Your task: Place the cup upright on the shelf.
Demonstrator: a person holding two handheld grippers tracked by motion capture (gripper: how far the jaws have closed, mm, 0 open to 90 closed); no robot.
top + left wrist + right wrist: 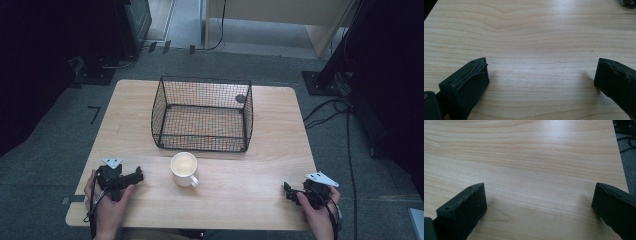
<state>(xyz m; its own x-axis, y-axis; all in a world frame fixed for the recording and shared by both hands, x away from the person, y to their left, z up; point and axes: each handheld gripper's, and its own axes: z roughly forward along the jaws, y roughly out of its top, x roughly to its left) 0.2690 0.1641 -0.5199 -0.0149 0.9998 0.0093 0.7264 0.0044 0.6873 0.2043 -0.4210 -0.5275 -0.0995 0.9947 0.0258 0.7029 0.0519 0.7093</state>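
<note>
At far left of the high view, near the front left corner of the pale wooden rectangular counter: left black two-jaw tool, gripped in the left hand, grey three-cornered plate on top, jaws pointing right toward the mug. In the left gripper view, left tool spread wide, nothing between the jaws, bare wood grain beneath.

Just right of that, at the middle of the counter's front half: white ceramic mug, upright, seemingly empty, handle turned toward the front right. Directly behind the mug and close to it, apart or touching hard to tell: black wire-mesh rectangular basket, open at the top, nothing inside, standing on the counter's centre and rear.

At far right, by the front right corner: right black two-jaw tool, held in the right hand, plate on top, jaws pointing left. In the right gripper view, right tool likewise spread wide over bare wood, holding nothing, with the counter's edge and grey carpeted floor beyond.
</note>
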